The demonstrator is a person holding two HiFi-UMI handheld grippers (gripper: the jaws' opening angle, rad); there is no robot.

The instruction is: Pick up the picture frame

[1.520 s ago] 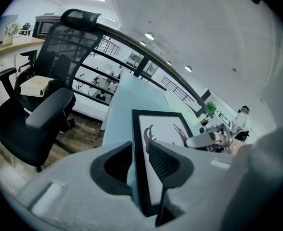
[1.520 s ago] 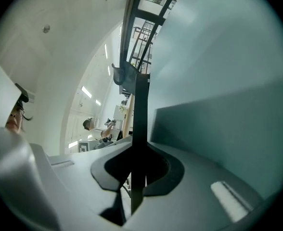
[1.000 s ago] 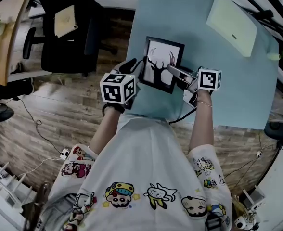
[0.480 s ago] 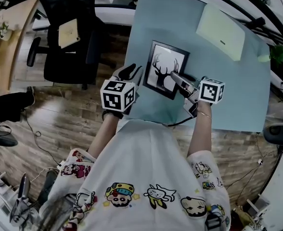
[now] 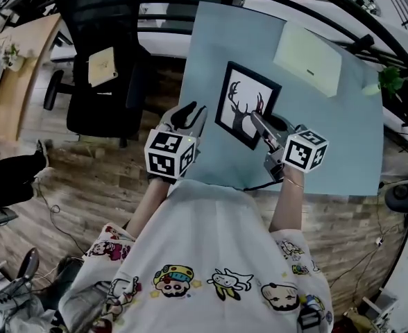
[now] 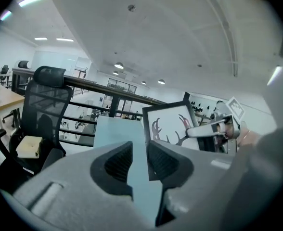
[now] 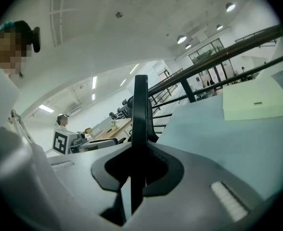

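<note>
picture frame (image 5: 248, 105): black border, white print with black deer silhouette, reddish antler tips
worktop (image 5: 329, 144): plain pale blue
box (image 5: 308, 59): pale yellow-green
left gripper (image 5: 192, 112), right gripper (image 5: 255, 118): white cubes with black square markers
shirt (image 5: 211, 234): white, cartoon figures
floor (image 5: 86, 179): brown wood planks

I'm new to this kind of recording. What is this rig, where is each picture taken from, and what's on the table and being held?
There is no robot: a person holds a hand-held claw in each hand. One picture looks down from a head camera; the other two come from cameras riding on the claws. On the blue table lies a pale box. The right claw is clamped on the edge of the picture frame; the left claw is open and empty beside it.
</note>
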